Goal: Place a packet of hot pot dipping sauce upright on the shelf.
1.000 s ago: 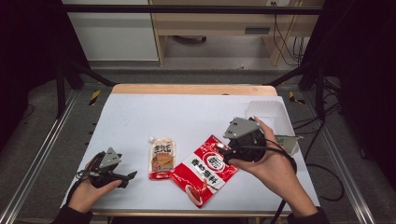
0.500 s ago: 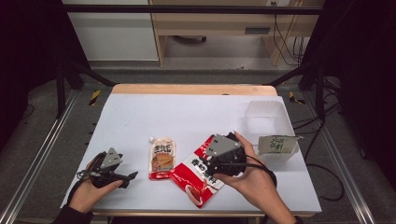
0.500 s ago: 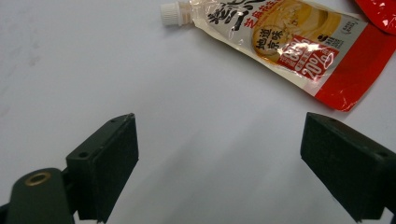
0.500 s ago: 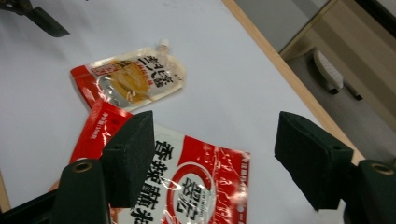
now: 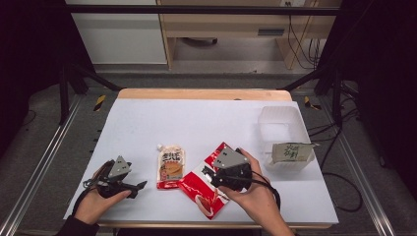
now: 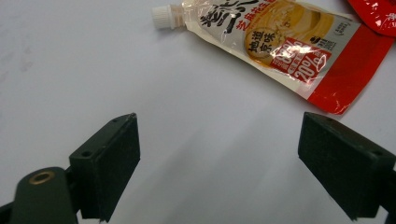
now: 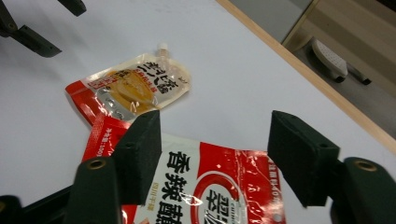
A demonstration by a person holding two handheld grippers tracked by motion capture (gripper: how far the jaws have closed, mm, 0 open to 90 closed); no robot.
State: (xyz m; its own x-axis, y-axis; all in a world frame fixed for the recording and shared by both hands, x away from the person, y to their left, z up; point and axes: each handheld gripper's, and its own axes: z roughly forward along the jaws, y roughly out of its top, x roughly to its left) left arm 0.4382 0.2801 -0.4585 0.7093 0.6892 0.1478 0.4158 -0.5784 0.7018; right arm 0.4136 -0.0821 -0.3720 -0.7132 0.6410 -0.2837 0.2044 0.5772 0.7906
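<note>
High view: the right tool (image 5: pixel 216 178) has come down from near the tub (image 5: pixel 280 129) onto the red packet (image 5: pixel 206 189); the left tool (image 5: pixel 133 188) idles unclenched on the desk (image 5: pixel 196 120). Right gripper view: jaws just narrowing, unclenched, straddling the red packet (image 7: pixel 219 191), pads apparently not pressing; a grasp looks imminent.

Red-and-white printed packet (image 5: pixel 204 189) flat on white table (image 5: pixel 196 123), near edge

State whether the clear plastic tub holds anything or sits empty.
Not empty: the clear tub holds a pale green packet, leaning at its near end.
</note>
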